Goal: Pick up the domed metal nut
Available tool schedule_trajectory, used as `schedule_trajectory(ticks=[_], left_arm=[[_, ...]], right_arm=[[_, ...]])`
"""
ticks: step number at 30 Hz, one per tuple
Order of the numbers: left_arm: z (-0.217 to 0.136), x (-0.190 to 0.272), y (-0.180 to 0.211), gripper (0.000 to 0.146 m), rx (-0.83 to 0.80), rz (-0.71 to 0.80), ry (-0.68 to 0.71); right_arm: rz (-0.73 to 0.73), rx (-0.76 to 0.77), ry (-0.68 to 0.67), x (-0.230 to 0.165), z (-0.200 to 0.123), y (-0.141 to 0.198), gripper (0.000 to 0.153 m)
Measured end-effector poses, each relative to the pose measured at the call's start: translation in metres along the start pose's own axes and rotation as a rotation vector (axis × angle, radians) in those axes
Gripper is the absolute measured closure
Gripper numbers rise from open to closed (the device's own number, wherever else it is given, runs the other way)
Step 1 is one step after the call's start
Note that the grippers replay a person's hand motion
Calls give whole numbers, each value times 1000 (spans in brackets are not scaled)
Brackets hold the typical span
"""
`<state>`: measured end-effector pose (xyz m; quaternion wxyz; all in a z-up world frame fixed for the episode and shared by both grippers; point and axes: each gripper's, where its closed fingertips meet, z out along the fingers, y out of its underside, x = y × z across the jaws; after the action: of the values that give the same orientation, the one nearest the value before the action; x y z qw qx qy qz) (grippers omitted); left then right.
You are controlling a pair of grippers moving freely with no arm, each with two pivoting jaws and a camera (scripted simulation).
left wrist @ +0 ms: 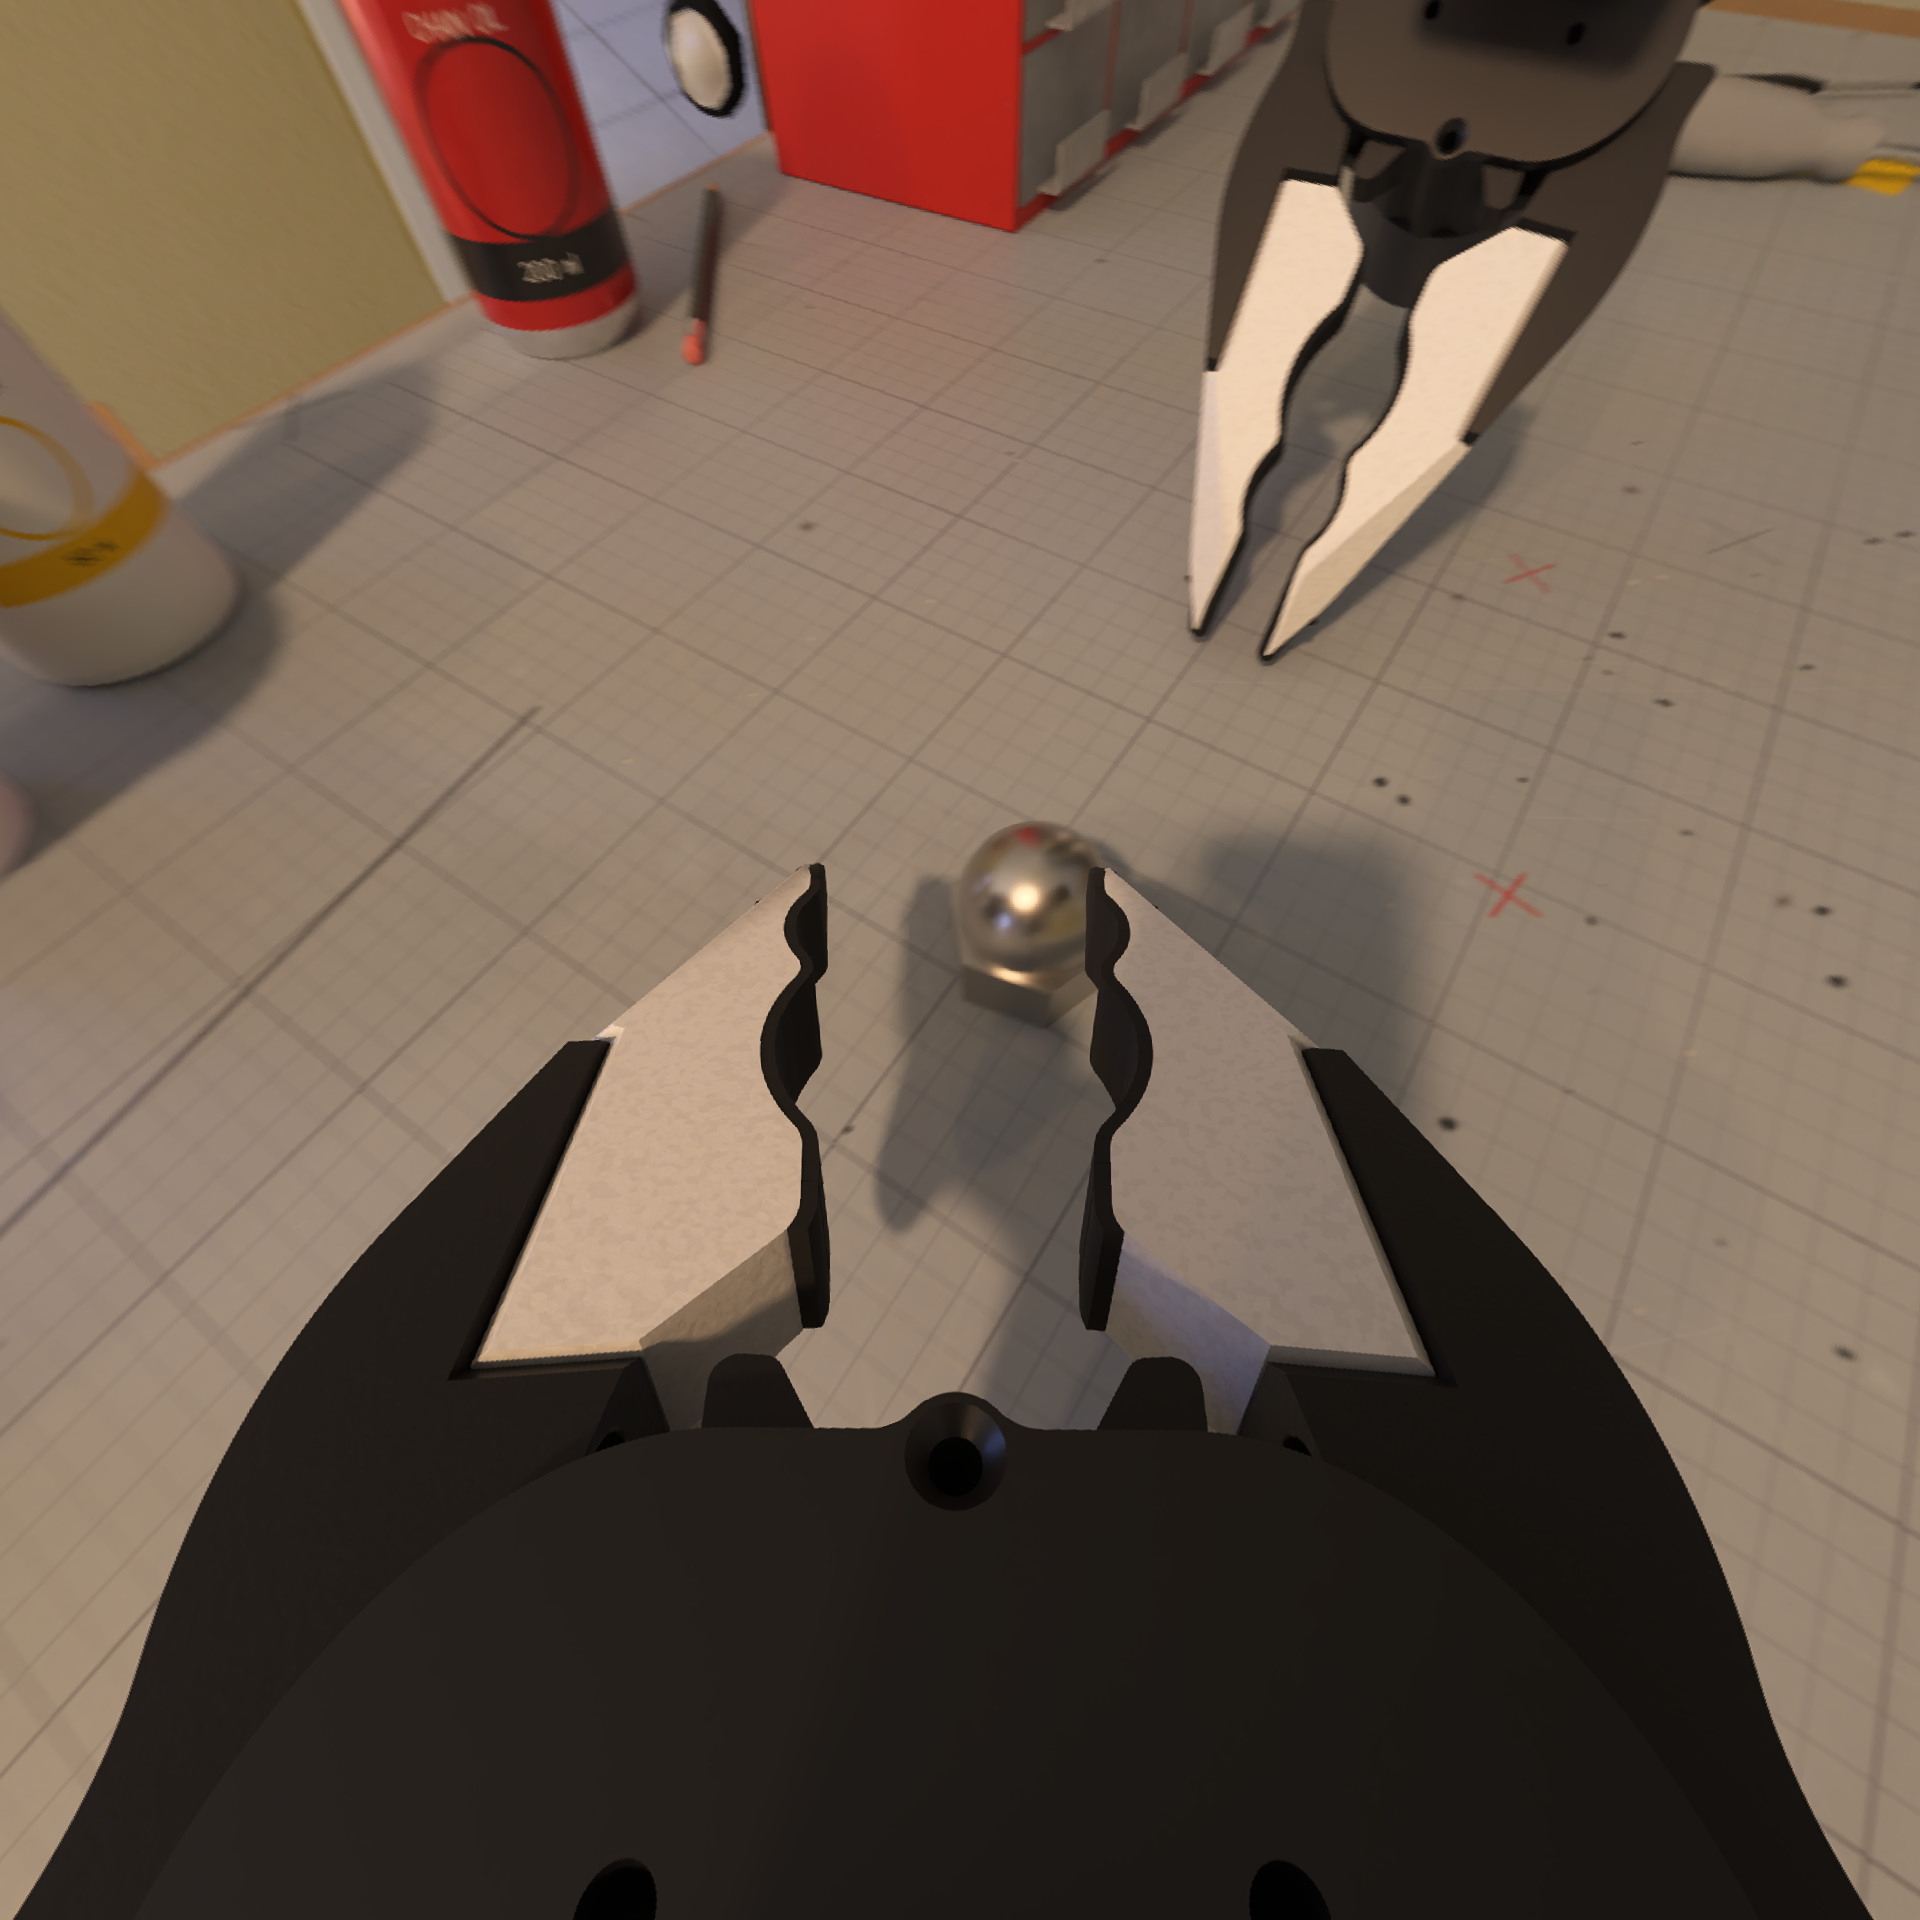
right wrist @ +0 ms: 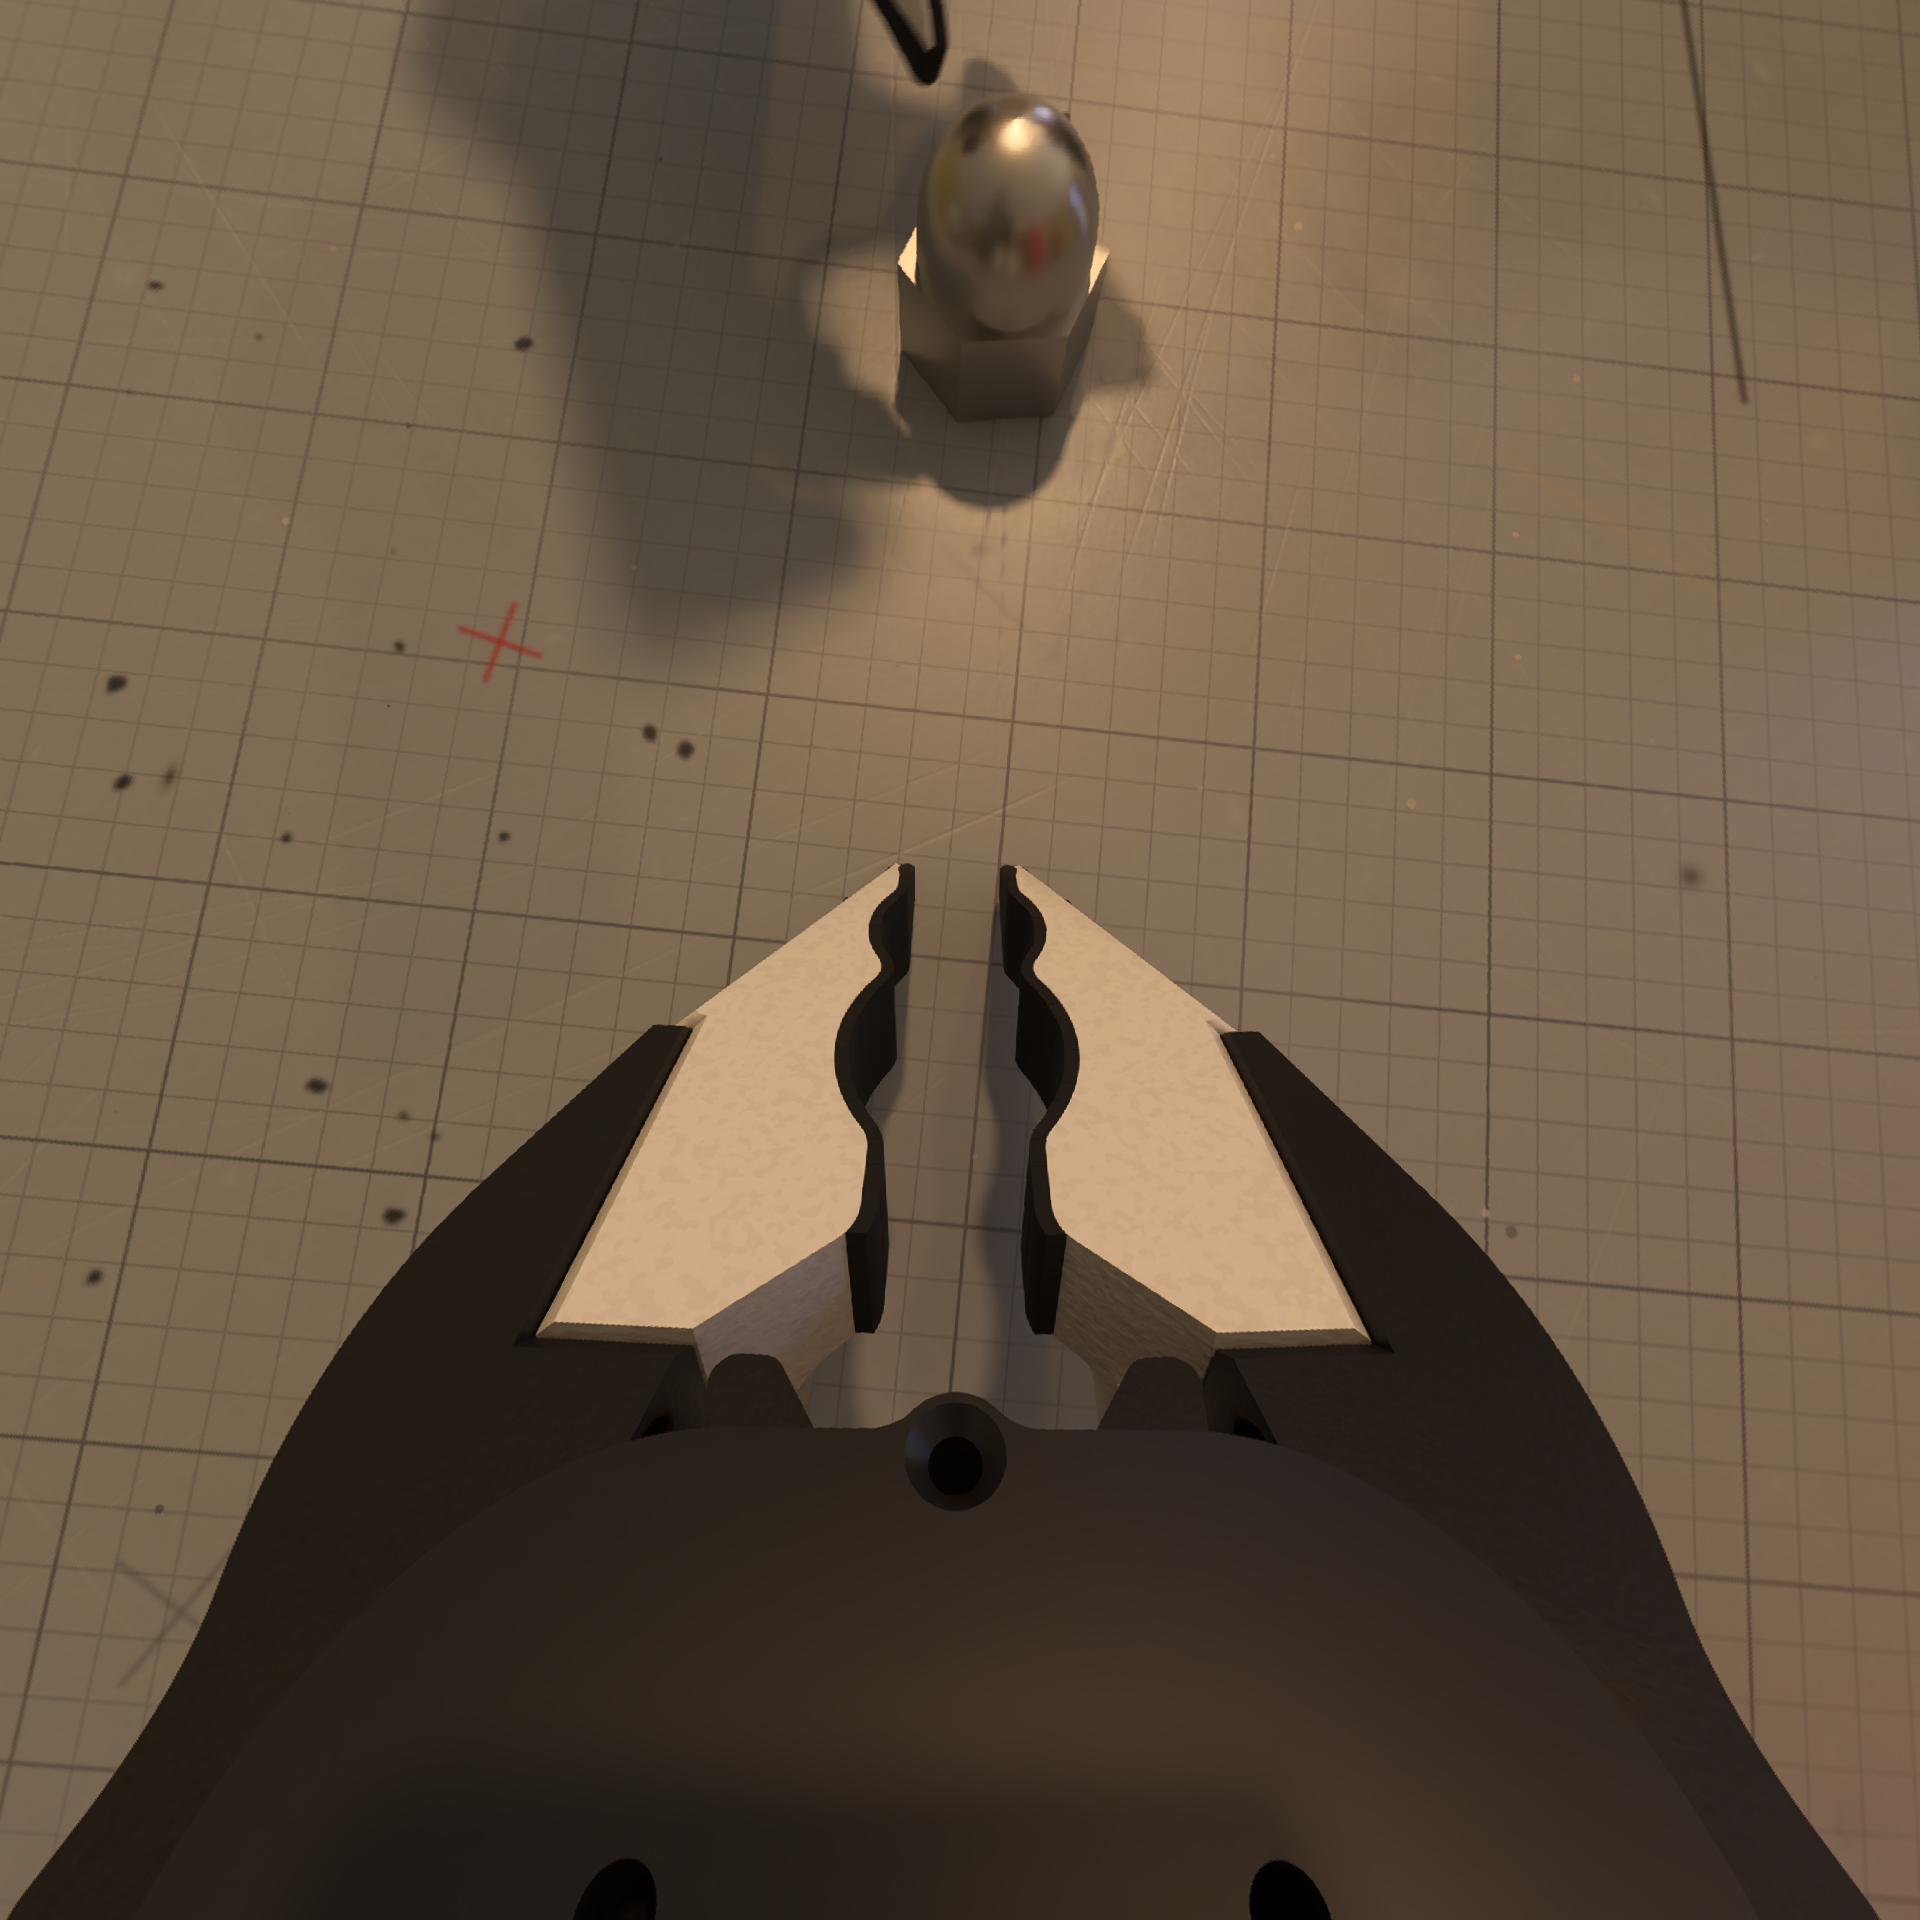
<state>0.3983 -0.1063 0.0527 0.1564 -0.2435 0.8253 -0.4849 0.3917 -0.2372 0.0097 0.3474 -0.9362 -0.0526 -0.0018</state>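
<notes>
The domed metal nut stands upright on its hex base on the grey grid mat. My left gripper is open and low over the mat. The nut sits just past its fingertips, close to the right finger, which hides part of it. My right gripper hangs farther off, tips down and facing the nut, with only a narrow gap between its fingers and nothing in it. In the right wrist view the nut is well ahead of the right gripper. A tip of the left gripper shows beyond it.
A red bottle, a pencil and a red drawer cabinet stand at the far side. A white bottle with a yellow band is at the left. A pale tool lies at the far right.
</notes>
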Motion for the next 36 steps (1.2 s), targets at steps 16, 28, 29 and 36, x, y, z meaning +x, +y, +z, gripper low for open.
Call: schedule_trajectory(ticks=[16, 28, 29, 36], left_arm=[[-15, 9, 6, 109, 5, 135, 71], [17, 21, 11, 97, -184, -34, -64], [19, 20, 13, 97, -207, -28, -95], [23, 6, 16, 109, -212, 11, -200]], right_arm=[[1, 72, -57, -5, 7, -8, 143], [118, 211, 210, 47, -4, -16, 143], [122, 212, 216, 48, -4, -16, 143], [125, 235, 235, 52, -2, -20, 144]])
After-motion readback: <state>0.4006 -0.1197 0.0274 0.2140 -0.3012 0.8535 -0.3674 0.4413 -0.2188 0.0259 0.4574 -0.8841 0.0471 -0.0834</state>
